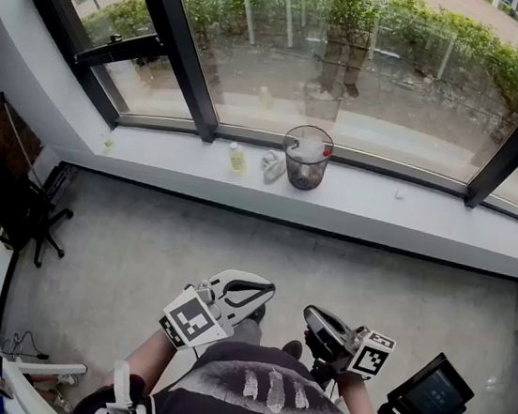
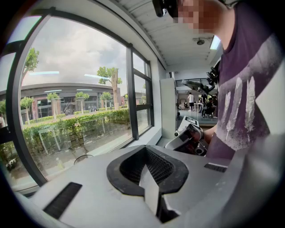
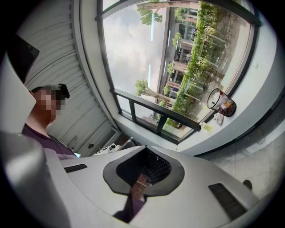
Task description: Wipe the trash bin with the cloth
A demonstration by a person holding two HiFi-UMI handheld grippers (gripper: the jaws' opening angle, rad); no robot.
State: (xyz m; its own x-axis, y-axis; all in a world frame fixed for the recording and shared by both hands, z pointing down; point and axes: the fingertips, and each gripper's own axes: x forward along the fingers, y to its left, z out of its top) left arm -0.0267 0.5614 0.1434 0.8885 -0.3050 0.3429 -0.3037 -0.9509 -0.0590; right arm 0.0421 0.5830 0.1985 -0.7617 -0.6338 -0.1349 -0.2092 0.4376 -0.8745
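Observation:
A dark mesh trash bin (image 1: 306,158) stands on the white window sill (image 1: 410,212), with something light and red inside it. A pale crumpled cloth (image 1: 272,165) lies on the sill just left of it. In the right gripper view the bin (image 3: 221,103) sits far off at the upper right, the cloth (image 3: 218,118) beside it. Both grippers hang low by the person's body, far from the sill. My left gripper (image 1: 265,293) is shut and empty, its jaws (image 2: 151,189) pressed together. My right gripper (image 1: 313,316) is likewise shut (image 3: 139,187) on nothing.
A small yellowish bottle (image 1: 236,158) stands on the sill left of the cloth. A black chair (image 1: 13,202) is at the left wall, and a tripod-mounted screen (image 1: 430,394) at the lower right. Grey floor (image 1: 236,236) lies between me and the sill.

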